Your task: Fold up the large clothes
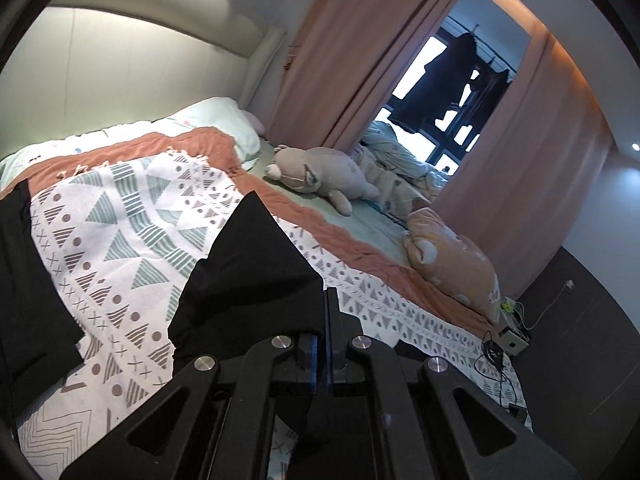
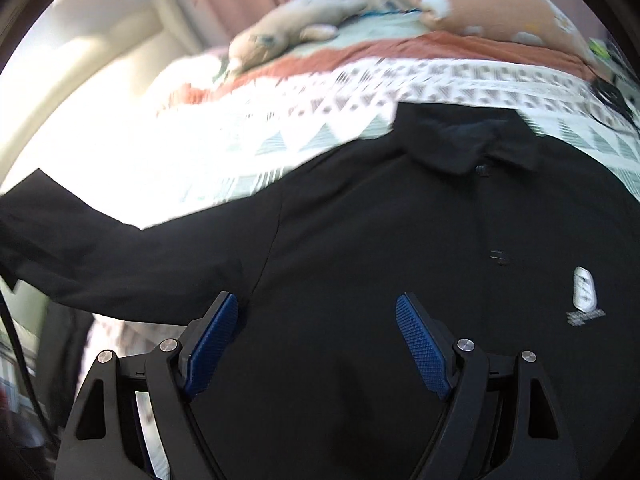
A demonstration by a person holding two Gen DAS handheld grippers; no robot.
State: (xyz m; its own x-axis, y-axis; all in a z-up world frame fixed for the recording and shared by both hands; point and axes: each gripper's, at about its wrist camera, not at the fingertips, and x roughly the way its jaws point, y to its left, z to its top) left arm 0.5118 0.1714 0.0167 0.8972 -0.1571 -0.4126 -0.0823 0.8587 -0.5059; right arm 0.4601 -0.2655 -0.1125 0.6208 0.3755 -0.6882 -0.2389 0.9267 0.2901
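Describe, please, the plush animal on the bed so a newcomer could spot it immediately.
On the bed, look past the rust-bordered patterned blanket to the pale green sheet by the pink curtains. There lies the beige plush animal, flopped on its side. Unlike the orange cushion nearer the foot, it has ears, a face and limbs.

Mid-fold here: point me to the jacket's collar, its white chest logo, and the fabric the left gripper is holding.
collar [image 2: 464, 152], right wrist view, on the folded-down flap.
white chest logo [image 2: 585, 289], right wrist view, logo centre.
black fabric [image 1: 256, 264], left wrist view, on the peak raised above the shut left gripper [image 1: 323, 320].

Black shirt [image 2: 400, 220], triangle-patterned white blanket [image 1: 132, 216]
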